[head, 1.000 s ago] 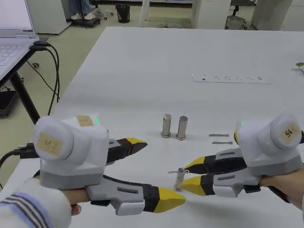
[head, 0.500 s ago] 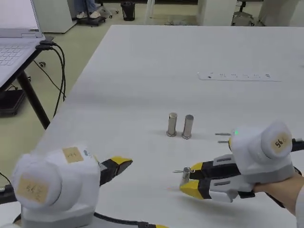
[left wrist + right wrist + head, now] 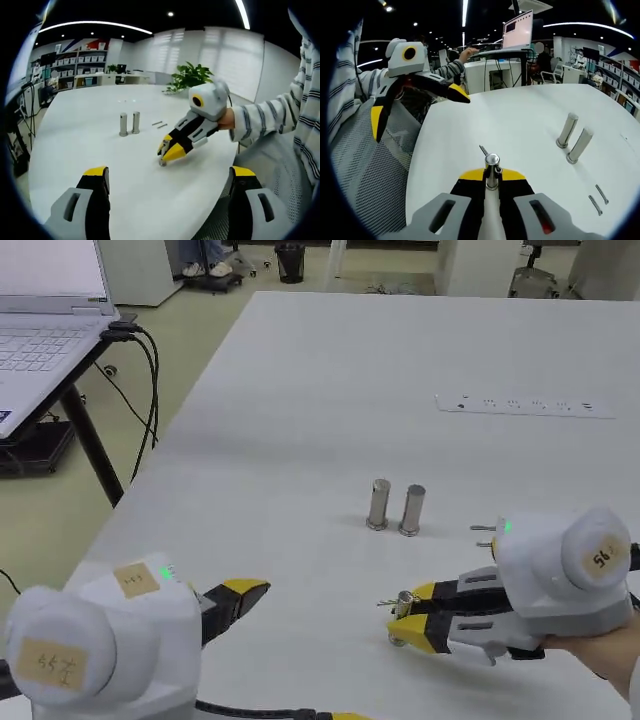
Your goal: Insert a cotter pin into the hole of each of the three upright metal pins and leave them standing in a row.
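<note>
Pin (image 3: 492,161) pinched in right gripper (image 3: 414,614): carry level, stand beside two bare pins (image 3: 379,504). Left gripper (image 3: 168,175) spread wide; park clear.

Head view looks down and forward over the bench (image 3: 300,390). Left gripper view faces low across it at the right hand-held gripper (image 3: 167,151); right gripper view, close behind its clamped metal pin (image 3: 492,169), faces the left hand-held gripper (image 3: 420,116). All share two standing pins (image 3: 379,504).

Bright, even overhead light washes the white table (image 3: 300,390), leaving only soft shadows. Ceiling strips (image 3: 465,12) glare in both fisheye gripper views, which bend at the edges; distant shelves (image 3: 75,67) appear slightly soft.
</note>
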A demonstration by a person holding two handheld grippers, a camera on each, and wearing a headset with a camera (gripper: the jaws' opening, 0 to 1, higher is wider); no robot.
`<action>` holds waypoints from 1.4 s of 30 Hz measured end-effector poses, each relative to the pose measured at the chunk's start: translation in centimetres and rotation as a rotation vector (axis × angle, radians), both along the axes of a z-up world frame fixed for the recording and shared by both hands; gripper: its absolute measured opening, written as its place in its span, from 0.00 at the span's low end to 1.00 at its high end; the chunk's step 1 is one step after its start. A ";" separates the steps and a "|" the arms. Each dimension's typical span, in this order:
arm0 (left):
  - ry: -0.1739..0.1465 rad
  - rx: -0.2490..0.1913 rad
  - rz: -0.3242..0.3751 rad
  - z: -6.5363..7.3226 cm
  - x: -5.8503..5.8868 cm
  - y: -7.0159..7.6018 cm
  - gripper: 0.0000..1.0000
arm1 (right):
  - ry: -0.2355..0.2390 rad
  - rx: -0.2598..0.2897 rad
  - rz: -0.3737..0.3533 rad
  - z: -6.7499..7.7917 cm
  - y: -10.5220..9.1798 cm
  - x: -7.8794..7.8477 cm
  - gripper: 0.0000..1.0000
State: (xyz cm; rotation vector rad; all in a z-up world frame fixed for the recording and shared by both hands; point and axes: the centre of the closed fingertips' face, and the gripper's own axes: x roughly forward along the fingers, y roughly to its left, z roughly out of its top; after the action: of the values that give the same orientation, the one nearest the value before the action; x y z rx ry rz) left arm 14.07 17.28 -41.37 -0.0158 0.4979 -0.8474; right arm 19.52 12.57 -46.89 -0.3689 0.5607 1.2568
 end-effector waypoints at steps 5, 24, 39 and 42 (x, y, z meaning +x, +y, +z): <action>0.003 0.004 -0.008 0.0 -0.2 -0.1 0.97 | -0.033 -0.011 -0.013 0.2 0.6 0.7 0.04; -0.012 0.003 0.015 0.8 0.4 1.2 0.97 | -0.060 -0.014 -0.044 0.8 4.7 3.6 0.04; -0.013 -0.001 0.011 0.9 0.6 1.2 0.97 | -0.047 -0.020 -0.056 0.0 5.2 3.6 0.04; -0.013 -0.004 0.012 1.0 0.6 1.2 0.97 | -0.051 -0.021 -0.049 -0.1 5.4 3.6 0.04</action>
State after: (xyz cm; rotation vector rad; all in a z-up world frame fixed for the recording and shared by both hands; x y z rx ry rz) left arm 14.67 18.46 -40.38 -0.0175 0.4837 -0.8363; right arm 23.08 17.96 -46.96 -0.4016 0.5373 1.1917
